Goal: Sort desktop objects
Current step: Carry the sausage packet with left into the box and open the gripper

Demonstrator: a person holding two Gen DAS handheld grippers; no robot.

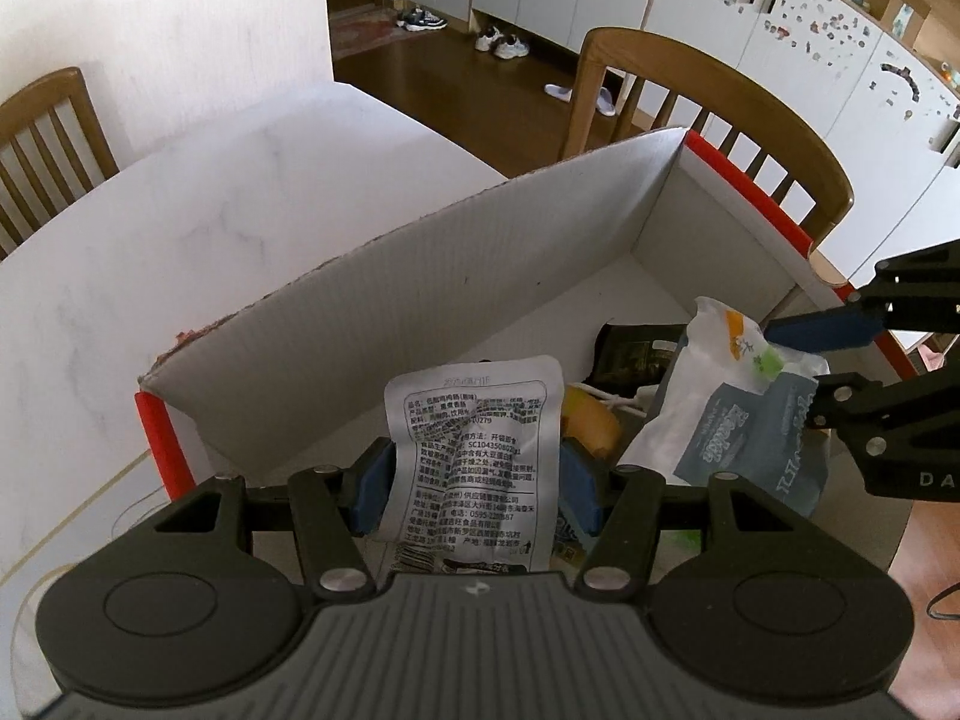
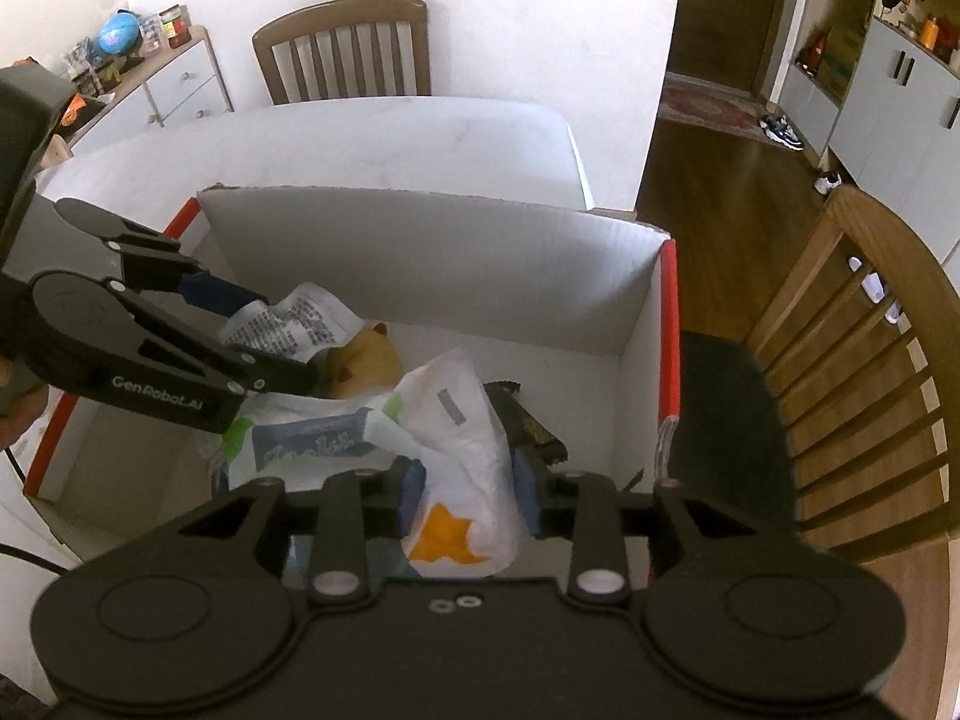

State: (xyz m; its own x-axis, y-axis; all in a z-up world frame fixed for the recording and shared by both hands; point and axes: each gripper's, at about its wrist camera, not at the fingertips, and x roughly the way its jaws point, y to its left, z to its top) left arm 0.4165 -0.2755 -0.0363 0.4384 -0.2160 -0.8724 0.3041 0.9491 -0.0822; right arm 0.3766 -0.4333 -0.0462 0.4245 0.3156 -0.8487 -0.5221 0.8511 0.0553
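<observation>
1. Your left gripper (image 1: 474,489) points steeply down over the white cardboard box (image 1: 420,276) with red edging. Its blue pads (image 1: 375,489) sit on either side of a silver snack packet (image 1: 474,468) printed with black text. The jaws stand about half open and pinch the packet's flanks; it stands upright between them.

2. Your right gripper (image 2: 471,495) hangs over the same box from the other side. A white plastic pouch (image 2: 462,468) with an orange star shape lies between its pads. The jaws are narrow but not fully closed. You cannot tell from either view whether the pads press on the pouch or merely flank it.

3. Inside the box, the contents are piled toward one corner: a grey-blue and white wipes pack (image 2: 318,444) just beside the pouch, a dark foil packet (image 2: 534,426) against the side wall, and a yellowish-brown rounded item (image 2: 366,360) partly hidden behind the silver packet.

4. The box rests on a white marbled table (image 1: 150,240). The far half of the box floor is bare.

5. Wooden slat-back chairs (image 1: 708,120) stand at the table's edges; the one nearest the box's red rim is just beside it.

6. Beyond the table: dark wood floor, shoes (image 1: 501,43) by white cabinets.
</observation>
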